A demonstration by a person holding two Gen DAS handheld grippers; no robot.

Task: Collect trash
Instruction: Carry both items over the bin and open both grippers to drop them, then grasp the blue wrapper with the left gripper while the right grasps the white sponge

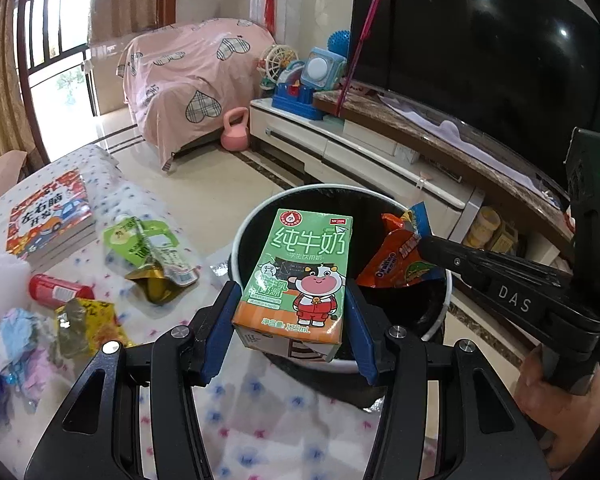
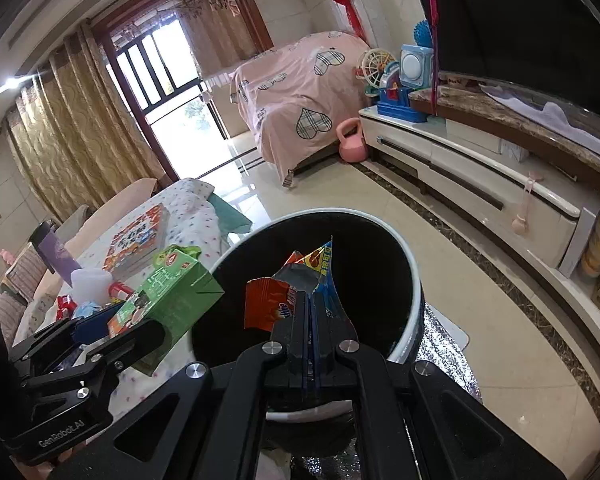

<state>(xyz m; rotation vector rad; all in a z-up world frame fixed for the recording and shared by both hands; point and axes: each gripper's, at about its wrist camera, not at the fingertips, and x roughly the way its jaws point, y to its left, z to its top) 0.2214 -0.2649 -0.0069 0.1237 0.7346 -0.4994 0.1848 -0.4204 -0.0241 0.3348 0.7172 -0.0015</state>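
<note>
My left gripper (image 1: 290, 320) is shut on a green milk carton (image 1: 300, 276) and holds it at the near rim of the black trash bin (image 1: 240, 232). The carton also shows in the right wrist view (image 2: 168, 300), left of the bin (image 2: 414, 280). My right gripper (image 2: 312, 308) is shut on an orange snack wrapper (image 2: 270, 306) and holds it over the bin's opening. In the left wrist view the wrapper (image 1: 396, 260) hangs from the right gripper (image 1: 424, 246) above the bin's right side.
On the spotted tablecloth (image 1: 140, 200) lie a green pouch (image 1: 152, 256), a red can (image 1: 56, 290), a yellow wrapper (image 1: 86, 322), crumpled paper (image 1: 18, 340) and a book (image 1: 48, 216). A TV stand (image 1: 340, 140) and a pink kettlebell (image 1: 236, 132) stand beyond the bin.
</note>
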